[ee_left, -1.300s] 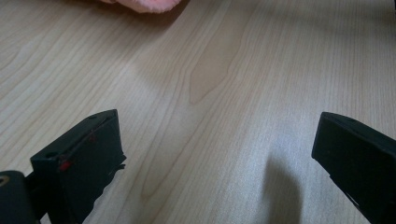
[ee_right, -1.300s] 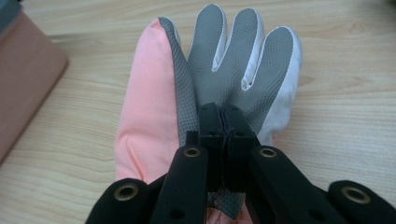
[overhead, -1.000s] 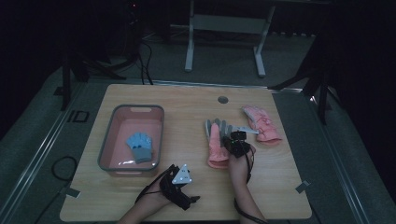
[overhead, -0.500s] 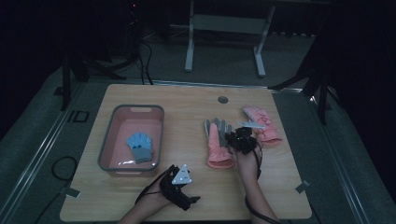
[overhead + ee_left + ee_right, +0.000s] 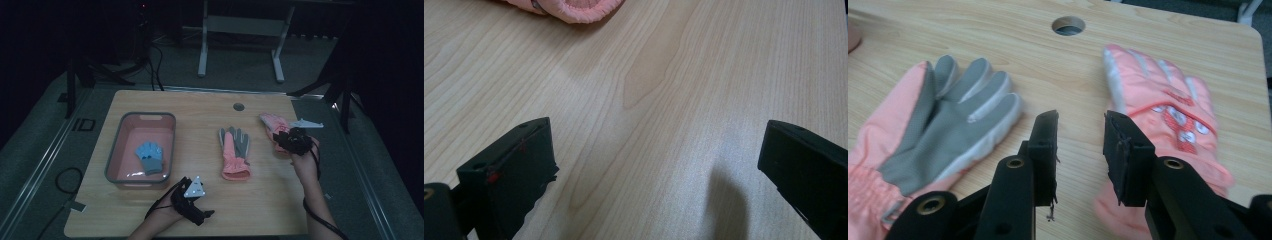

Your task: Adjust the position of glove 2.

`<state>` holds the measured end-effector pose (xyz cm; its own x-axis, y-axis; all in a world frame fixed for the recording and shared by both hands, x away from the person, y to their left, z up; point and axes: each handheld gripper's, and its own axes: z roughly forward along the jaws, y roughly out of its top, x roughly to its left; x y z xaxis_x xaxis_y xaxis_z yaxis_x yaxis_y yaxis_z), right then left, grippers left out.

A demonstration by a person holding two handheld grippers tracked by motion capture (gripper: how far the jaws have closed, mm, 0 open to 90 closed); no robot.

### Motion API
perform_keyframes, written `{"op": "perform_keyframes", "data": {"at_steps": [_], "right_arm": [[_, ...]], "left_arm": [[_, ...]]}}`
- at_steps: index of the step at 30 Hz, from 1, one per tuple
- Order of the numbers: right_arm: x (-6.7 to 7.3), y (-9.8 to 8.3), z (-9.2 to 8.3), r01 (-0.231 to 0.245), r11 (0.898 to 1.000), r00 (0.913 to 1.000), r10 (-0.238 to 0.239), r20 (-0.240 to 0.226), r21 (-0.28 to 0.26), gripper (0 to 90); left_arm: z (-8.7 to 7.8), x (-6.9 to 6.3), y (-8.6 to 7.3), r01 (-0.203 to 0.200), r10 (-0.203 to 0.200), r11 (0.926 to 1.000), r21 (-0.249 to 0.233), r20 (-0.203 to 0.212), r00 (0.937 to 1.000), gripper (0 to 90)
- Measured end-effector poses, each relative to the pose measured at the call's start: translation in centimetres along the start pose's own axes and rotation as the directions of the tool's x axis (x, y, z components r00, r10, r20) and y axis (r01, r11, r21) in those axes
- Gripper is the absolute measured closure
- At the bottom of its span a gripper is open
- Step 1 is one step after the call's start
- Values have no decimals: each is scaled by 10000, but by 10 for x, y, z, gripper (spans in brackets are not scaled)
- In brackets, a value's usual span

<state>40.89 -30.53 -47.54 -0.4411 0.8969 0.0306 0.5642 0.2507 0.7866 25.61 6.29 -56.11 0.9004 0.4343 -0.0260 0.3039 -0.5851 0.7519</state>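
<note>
The right gripper [image 5: 294, 140] hangs over the near end of a pink glove [image 5: 1168, 120] that lies close to the table's [image 5: 200, 107] right edge, toward the far right corner. In the high view the gripper and its cable cover most of this glove, so just the fingertips and one side peek out. In the right gripper view the jaws have just been opening and stand a little apart, with bare wood between them; the glove's cuff is blurred and partly behind the right jaw.

A second glove [image 5: 234, 151], pink with a grey palm, lies flat near the middle of the table, well apart from the first. Its cuff is cut off at the edge of the right gripper view.

The left gripper [image 5: 192, 197] rests at the near edge, jaws spread wide over empty wood.

A pink tub [image 5: 131, 131] sits toward the left edge with a small blue glove [image 5: 149, 156] inside; its detail is hard to make out in the dim light.
</note>
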Motion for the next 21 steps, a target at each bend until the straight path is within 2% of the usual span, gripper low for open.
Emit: {"op": "perform_keyframes", "data": {"at_steps": [4, 7, 10, 15, 21], "right_arm": [[-17, -5, 1, 35, 10000, 10000, -35, -2, 29, 655], [-28, -5, 6, 232, 9997, 9997, -232, 6, 98, 636], [-40, -4, 13, 223, 9996, 9997, -223, 24, 180, 623], [-57, 1, 27, -26, 9996, 10000, 26, -3, 268, 613], [-67, 0, 47, -337, 9976, 9994, 342, -75, 603, 588]], "left_arm": [[0, -1, 0, -57, 57, 10000, 72, 12, 10000, 20], [1, -1, 0, -14, 14, 10000, 56, -4, 10000, 21], [1, -1, 0, 17, -17, 10000, 59, 6, 10000, 20], [1, 0, 0, 73, -73, 10000, 66, 33, 10000, 21], [1, 0, -1, 168, -168, 9999, 34, 5, 9999, 20]]}}
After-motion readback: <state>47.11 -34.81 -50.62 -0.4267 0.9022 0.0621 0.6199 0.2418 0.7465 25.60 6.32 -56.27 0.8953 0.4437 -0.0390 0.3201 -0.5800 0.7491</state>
